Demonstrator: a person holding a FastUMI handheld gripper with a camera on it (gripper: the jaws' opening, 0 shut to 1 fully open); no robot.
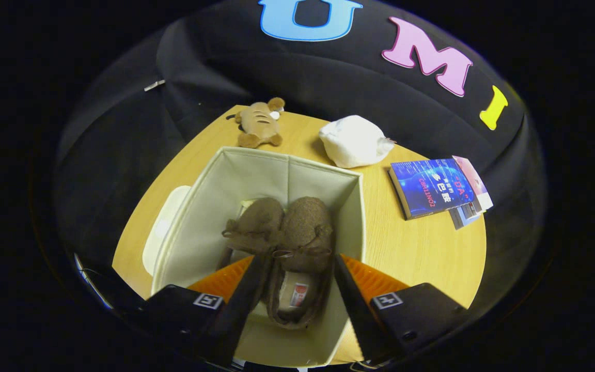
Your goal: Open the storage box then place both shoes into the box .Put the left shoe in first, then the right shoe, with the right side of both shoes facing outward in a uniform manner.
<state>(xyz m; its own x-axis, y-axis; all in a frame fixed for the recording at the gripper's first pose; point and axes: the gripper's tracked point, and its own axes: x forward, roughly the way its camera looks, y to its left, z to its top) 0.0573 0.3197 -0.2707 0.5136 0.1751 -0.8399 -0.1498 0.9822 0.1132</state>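
Your fingers (256, 289) are spread wide, one on each side of the right shoe (302, 243), and you can't tell from this angle whether either one actually touches it. That puts the gripper (296, 276) right over the open box (194, 227), looking straight down into it. Both brown shoes are inside, side by side, toes toward the far wall, with the left shoe (253, 225) just beside the other and touching it. A pale lid (163, 232) lies flat on the table (416, 248) right against the box's left side. Beyond the box you've got a plush toy (260, 124) and a white bag (354, 140), with books (434, 187) off to the right.
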